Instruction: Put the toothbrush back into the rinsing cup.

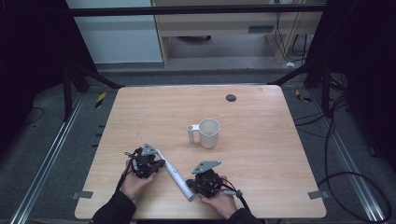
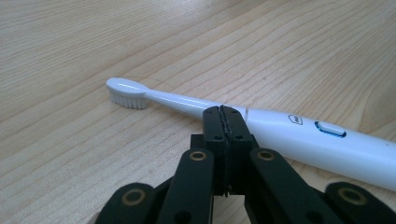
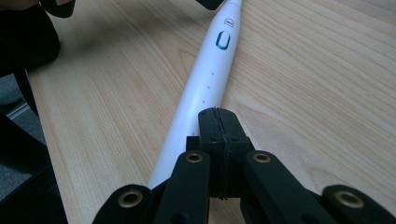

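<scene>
A white toothbrush [image 1: 173,174] lies on the table [image 1: 261,154] between both hands; the left claw [image 2: 223,110] and right claw [image 3: 218,113] sit pressed closed, holding nothing.

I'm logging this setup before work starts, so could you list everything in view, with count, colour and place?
electric toothbrush: one, white with a blue-ringed button, lying flat on the near part of the table, between the two claws.
mug: one, white, upright near the table's middle, handle toward the left of the high view.
round disc: one, dark, near the table's far edge.
table: one, light wood.
left claw: one, black, jaws shut, tip at the toothbrush's neck.
right claw: one, black, jaws shut, tip at the toothbrush's handle end.
hands: two, dark sleeves, at the near edge, each holding a claw.
</scene>
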